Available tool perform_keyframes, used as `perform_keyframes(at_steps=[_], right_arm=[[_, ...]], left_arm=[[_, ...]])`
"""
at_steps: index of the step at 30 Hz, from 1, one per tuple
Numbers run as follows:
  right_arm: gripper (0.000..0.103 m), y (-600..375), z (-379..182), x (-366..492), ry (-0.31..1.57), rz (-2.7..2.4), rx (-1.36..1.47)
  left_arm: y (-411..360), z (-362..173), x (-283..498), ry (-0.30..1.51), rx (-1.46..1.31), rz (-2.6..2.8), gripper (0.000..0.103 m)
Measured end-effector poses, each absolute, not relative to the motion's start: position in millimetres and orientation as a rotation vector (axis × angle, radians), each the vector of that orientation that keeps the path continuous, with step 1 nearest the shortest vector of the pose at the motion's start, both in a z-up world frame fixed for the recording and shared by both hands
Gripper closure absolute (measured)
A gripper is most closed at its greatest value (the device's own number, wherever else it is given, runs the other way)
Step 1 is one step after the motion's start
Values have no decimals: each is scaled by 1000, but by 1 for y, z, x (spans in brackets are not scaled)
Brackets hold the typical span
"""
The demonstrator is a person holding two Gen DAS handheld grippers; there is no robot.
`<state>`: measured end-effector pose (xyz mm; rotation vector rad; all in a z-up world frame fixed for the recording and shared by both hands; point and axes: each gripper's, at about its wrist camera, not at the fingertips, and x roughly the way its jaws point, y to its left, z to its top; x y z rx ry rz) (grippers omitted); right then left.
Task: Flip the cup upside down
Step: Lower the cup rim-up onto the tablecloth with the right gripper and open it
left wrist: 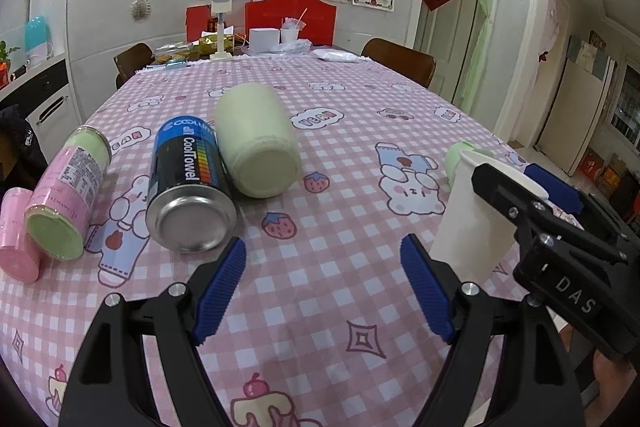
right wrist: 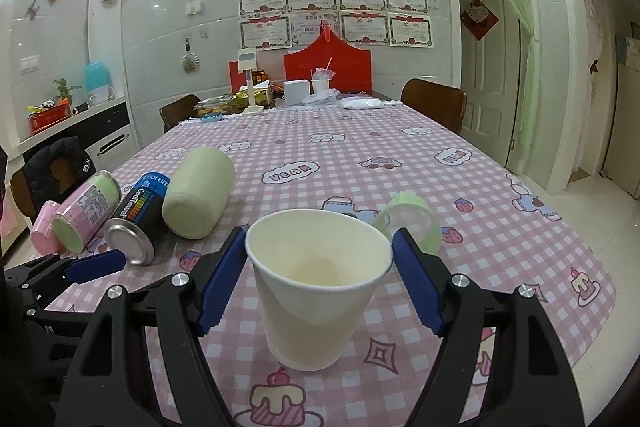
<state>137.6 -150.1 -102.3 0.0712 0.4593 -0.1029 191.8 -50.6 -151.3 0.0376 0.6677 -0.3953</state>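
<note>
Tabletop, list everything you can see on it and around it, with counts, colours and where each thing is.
paper cup: one, white, upright, between the right gripper's fingers
CoolTowel can: one, blue and black, lying left of centre
towel roll: one, pale green, lying beside the can
labelled tube: one, pink and green, lying far left
pink roll: one, at the left edge
green lid: one, behind the cup
tablecloth: pink checked
chairs: two, brown, far end
left gripper: open, empty
right gripper: open around the cup
</note>
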Motion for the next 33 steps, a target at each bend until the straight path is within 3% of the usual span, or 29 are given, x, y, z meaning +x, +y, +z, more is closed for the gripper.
perform_keyframes(at_steps=[21, 33], right_arm=[[30, -149, -103, 129, 445, -65, 84], [21, -151, -95, 119, 441, -22, 123]], left_arm=[[-47, -149, 179, 659, 52, -381, 25], [-46, -139, 165, 625, 61, -362, 25]])
